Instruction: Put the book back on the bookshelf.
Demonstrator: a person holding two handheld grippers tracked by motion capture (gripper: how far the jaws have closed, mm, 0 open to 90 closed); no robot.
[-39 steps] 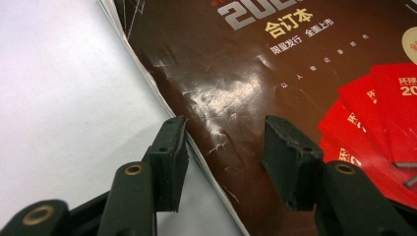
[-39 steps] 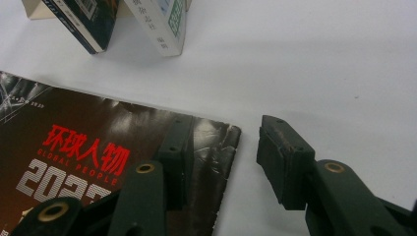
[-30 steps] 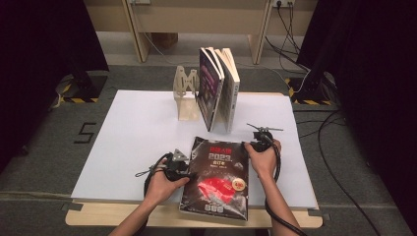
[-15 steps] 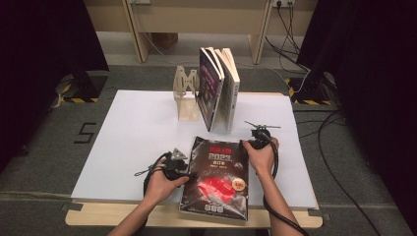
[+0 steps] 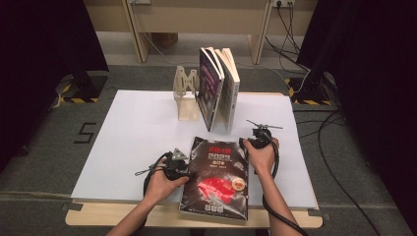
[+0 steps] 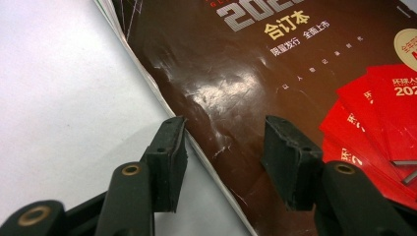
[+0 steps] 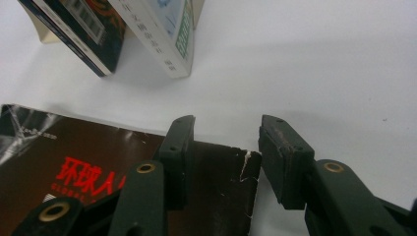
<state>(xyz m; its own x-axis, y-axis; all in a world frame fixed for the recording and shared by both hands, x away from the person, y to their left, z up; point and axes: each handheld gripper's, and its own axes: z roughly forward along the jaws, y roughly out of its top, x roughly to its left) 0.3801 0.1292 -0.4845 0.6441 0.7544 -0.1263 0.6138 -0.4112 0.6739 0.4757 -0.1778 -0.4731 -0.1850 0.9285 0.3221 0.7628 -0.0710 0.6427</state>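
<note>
The left gripper (image 5: 183, 162) stands with its jaws apart astride the left edge of the thick, glossy dark-brown book with red artwork and pale lettering on its cover (image 5: 216, 179). In the left gripper view (image 6: 223, 157) one black pad sits over the white table just off the book's edge and the other over the brown cover, and neither pad presses on the book. Its jaws have just been closing a little, with that edge between them.

The right gripper (image 5: 252, 141) is likewise open at the book's far right corner. In the right gripper view (image 7: 226, 157) the scuffed corner of the cover (image 7: 216, 191) lies in the gap between the pads, one pad over the cover and one over the bare table beyond it. Its jaws have also just been narrowing, but the pads do not clamp the book.

The book lies flat, cover up, on the white table top (image 5: 133, 132) at its near edge, its near end reaching the wooden rim.

Beyond the book, towards the far side of the table, several paperback books (image 5: 219, 88) stand upright and lean together. Just to the left of them stands a pale wooden book rack (image 5: 186, 96).
</note>
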